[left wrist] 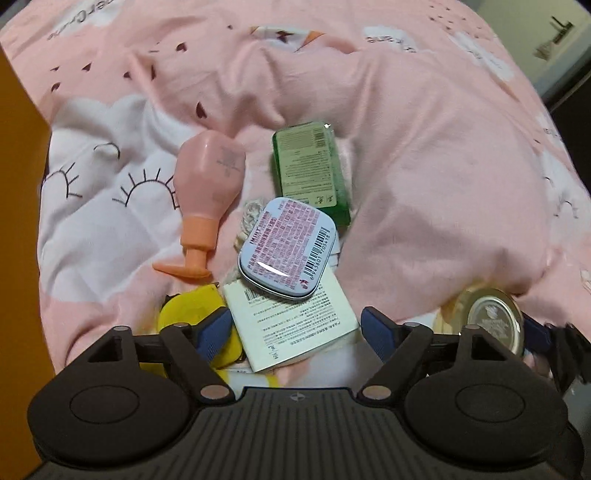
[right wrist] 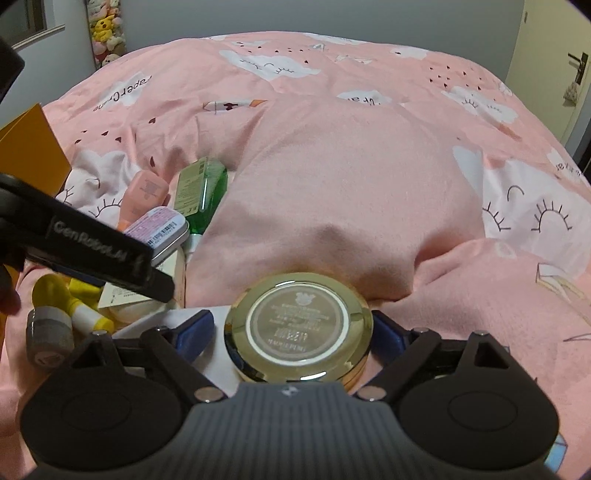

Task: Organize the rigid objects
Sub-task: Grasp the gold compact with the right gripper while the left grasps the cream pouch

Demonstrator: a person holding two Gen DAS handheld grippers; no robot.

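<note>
- Left wrist view, read left to right: an orange board edge (left wrist: 18,184) at far left, a pink pump bottle (left wrist: 207,177) lying on the pink bedspread (left wrist: 424,166), yellow items (left wrist: 192,314) near the left finger, a white printed box (left wrist: 295,325), a blue-rimmed tin (left wrist: 288,247) resting on it, and a green bottle (left wrist: 310,170) farther back.
- Left gripper (left wrist: 295,332) hangs over the white box with its jaws spread wide, a pad on either side of the box and pressing on nothing.
- At this view's right edge sits the gold round compact (left wrist: 495,321), with a blue pad of the other tool beside it.
- Right wrist view shows what the first does not: the gold compact (right wrist: 299,328) sits squarely between the right gripper (right wrist: 295,332) pads, the jaws open, with a gap visible at the left pad; contact at the right pad I cannot tell.
- It also shows a grey-capped yellow bottle (right wrist: 51,325) at near left, and soft toys (right wrist: 107,29) far back.
- Judged step: both tools stand over the pile, each lined up on one item, neither gripped.
- Next move likely calls for lowering and closing on the compact's rim, which looks smooth and slippery, so a centred squeeze matters.
</note>
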